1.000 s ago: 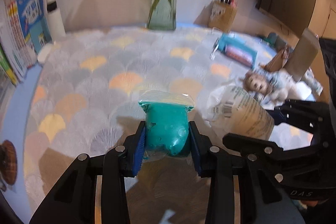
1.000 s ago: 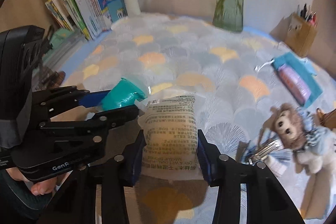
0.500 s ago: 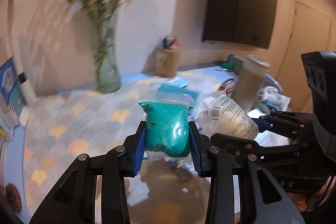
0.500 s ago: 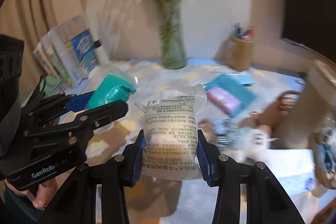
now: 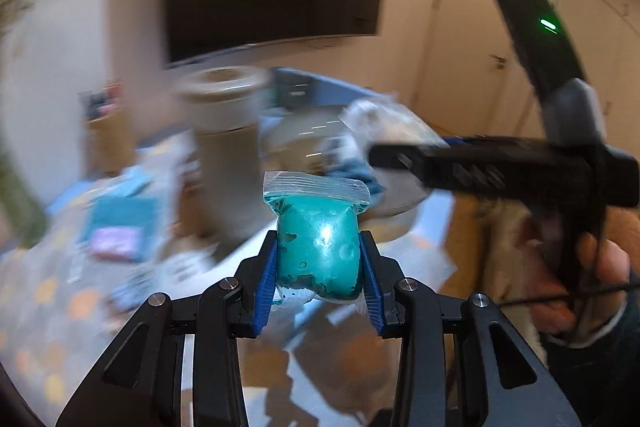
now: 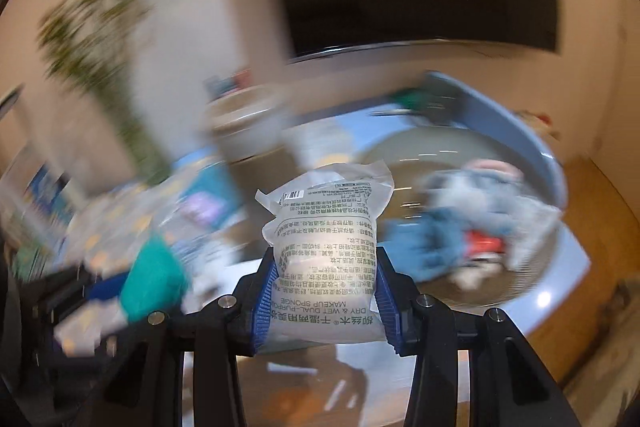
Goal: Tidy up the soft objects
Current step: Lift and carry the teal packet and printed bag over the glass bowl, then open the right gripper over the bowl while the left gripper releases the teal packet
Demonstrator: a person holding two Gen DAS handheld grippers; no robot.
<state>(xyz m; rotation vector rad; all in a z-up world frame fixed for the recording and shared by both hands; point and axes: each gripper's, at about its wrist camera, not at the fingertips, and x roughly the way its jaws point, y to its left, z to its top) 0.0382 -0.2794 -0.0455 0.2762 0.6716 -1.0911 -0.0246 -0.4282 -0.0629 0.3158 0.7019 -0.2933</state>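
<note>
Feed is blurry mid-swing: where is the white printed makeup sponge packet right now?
The white printed makeup sponge packet is clamped upright in the right gripper, centre of the right wrist view, off the table, with the round grey basket just beyond on its right.

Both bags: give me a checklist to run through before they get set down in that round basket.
1. Left gripper clamped on the teal bag: ok, pads press both sides.
2. Right gripper clamped on the sponge packet: ok, squeezed between the pads.
3. Teal bag's zip strip closed: cannot tell, though nothing is spilling.
4. Basket in view ahead: ok, on the right wrist view, beyond the packet.
5. Free room in the basket: cannot tell; blurred blue and white soft things already lie in it.
6. Grippers apart from each other: ok.
</note>
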